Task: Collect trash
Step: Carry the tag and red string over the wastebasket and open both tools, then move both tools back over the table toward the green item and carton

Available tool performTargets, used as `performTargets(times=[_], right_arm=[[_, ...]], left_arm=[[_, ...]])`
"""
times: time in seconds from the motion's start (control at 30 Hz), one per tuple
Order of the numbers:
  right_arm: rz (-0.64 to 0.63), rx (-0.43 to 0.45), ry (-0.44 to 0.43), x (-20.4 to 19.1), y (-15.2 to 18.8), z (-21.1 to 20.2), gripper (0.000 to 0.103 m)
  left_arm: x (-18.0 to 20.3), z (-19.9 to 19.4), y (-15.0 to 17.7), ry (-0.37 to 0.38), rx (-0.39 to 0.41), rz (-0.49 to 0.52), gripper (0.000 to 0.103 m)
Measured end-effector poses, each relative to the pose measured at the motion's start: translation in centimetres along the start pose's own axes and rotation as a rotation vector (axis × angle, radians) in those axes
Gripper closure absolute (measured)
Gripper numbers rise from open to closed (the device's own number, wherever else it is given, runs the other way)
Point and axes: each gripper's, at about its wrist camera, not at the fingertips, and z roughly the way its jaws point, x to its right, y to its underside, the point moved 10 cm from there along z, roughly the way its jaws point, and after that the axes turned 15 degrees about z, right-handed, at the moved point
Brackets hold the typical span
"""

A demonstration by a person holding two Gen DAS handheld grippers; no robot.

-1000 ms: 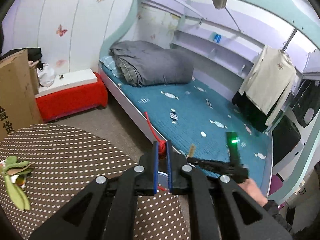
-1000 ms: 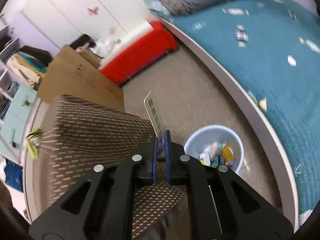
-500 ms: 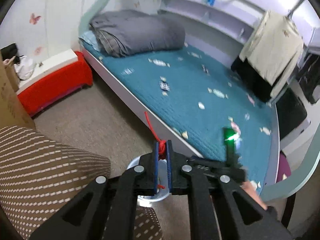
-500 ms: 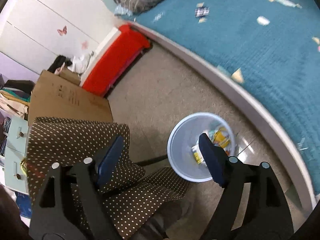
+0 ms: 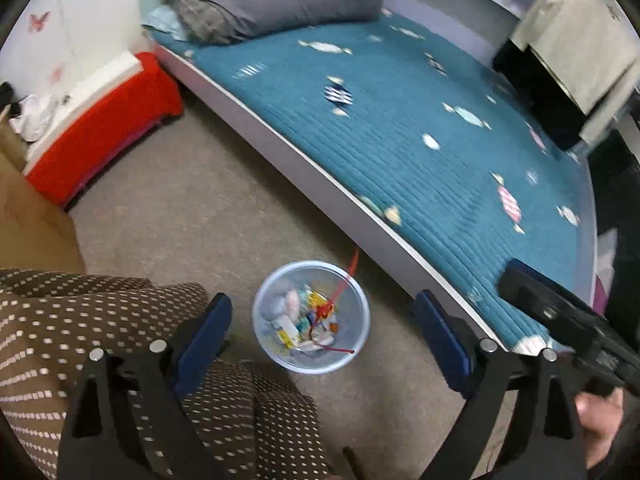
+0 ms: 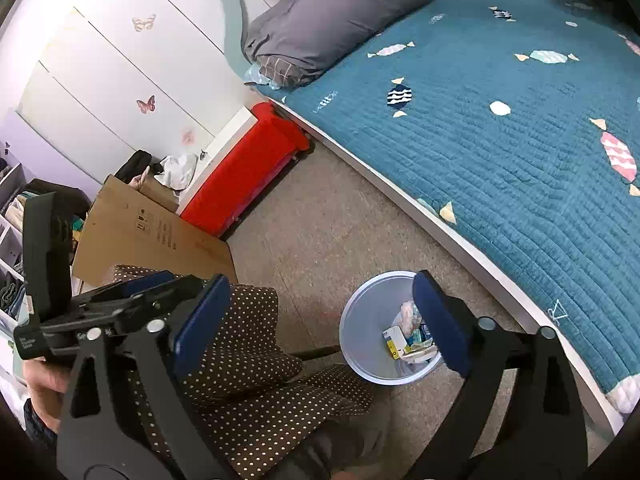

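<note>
Hovering over the bin (image 5: 311,317) on the floor beside the bed (image 5: 404,120), left gripper (image 5: 322,330) and right gripper (image 6: 322,316) both spread wide and holding nothing; red string (image 5: 335,307) dropping into the bin among wrappers. Judging this the drop-off step; next, probably swinging back to the dotted worktop (image 5: 60,320) for remaining trash.

We are in a home bedroom, likely a child's: a bed (image 6: 500,128) with a teal candy-print quilt and a folded grey duvet (image 6: 328,20), butterfly stickers (image 6: 145,105) on white wardrobe doors, a red bench (image 6: 244,168), a cardboard box (image 6: 152,236), clothes on shelves, and a small bin (image 5: 311,316) on the carpet.
</note>
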Motion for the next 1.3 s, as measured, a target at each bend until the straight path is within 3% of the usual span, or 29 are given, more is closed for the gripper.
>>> performTargets(times=[0.1, 0.33, 0.77, 1.03, 1.3], right_arm=[[0.0, 0.009, 0.016, -0.5, 0.6, -0.2, 0.006], [-0.047, 0.041, 0.064, -2.8, 1.8, -1.2, 0.006], [-0.227, 0.057, -0.015, -14.1, 6.6, -4.7, 0.006], [-0.338, 0.044, -0.071, -21.4, 10.6, -5.7, 0.006], [-0.508, 0.002, -0.104, -29.7, 16.8, -4.2, 0.006]], left_arm=[[-0.6, -1.1, 0.1, -0.019, 0.006, -0.012, 0.012], [-2.6, -6.8, 1.4, -0.101, 0.111, -0.042, 0.011], [-3.7, -19.2, 4.9, -0.207, 0.319, -0.055, 0.009], [-7.3, -25.4, 10.6, -0.294, 0.399, -0.13, 0.008], [-13.1, -30.2, 18.7, -0.401, 0.443, -0.299, 0.007]])
